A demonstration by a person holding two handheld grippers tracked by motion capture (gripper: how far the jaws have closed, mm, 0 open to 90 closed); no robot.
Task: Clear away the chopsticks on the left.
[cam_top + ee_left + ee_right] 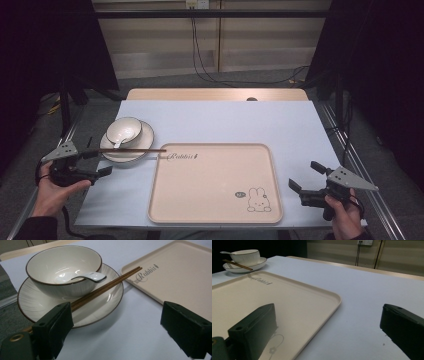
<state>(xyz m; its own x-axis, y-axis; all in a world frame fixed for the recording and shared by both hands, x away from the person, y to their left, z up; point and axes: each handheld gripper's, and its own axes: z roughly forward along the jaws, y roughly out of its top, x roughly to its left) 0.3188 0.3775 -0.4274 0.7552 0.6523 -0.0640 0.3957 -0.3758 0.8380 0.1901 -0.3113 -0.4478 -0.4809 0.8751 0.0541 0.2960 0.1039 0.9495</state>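
A white bowl [124, 130] with a dark rim stands on a white plate [144, 139] at the table's left. A white spoon [85, 277] lies in the bowl. Brown chopsticks [132, 150] rest across the plate's front, their tip reaching the beige rabbit tray [210, 185]. My left gripper [98, 162] is open just left of the plate. In the left gripper view the chopsticks [105, 287] run back behind its left finger [53, 327]; whether they touch I cannot tell. My right gripper [306, 176] is open beside the tray's right edge, holding nothing.
A pale blue mat [280, 125] covers the table, with a strip of wood [215, 94] at its far edge. Metal frame rails [360, 165] run along both sides. Cables [205, 75] lie on the floor beyond.
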